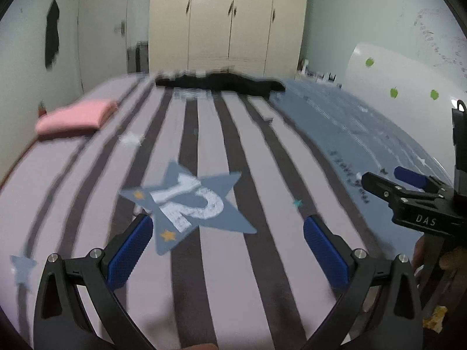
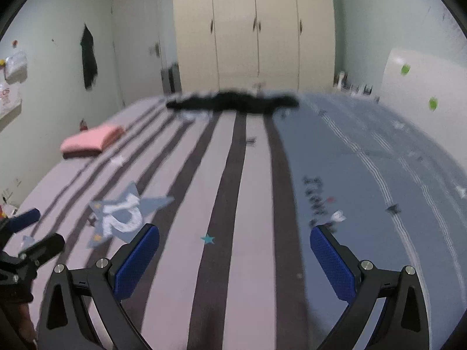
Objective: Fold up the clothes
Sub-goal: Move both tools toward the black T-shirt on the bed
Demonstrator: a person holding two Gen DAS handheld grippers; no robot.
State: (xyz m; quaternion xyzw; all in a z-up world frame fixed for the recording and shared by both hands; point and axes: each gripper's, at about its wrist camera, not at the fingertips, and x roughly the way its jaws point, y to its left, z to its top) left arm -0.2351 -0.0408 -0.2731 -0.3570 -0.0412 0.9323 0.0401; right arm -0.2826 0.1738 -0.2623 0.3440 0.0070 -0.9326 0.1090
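A black garment (image 1: 221, 83) (image 2: 230, 102) lies spread across the far end of the bed, blurred in both views. A folded pink garment (image 1: 76, 115) (image 2: 92, 140) rests near the bed's left edge. My left gripper (image 1: 227, 224) hovers open over the striped sheet, with nothing between its blue pads (image 1: 131, 250); it also shows at the left of the right wrist view as the left gripper (image 2: 43, 227). My right gripper (image 2: 235, 232) is open and empty too, beside the left one, and appears at the right edge as the right gripper (image 1: 385, 176). Both garments are far from either gripper.
The bed sheet (image 1: 204, 277) has lilac and dark stripes, a blue star print (image 1: 189, 204) and a blue-grey right part (image 2: 364, 175). A cream wardrobe (image 2: 254, 29) stands behind the bed. A white panel with green stickers (image 1: 394, 87) is on the right. A dark cloth (image 2: 89, 58) hangs on the left wall.
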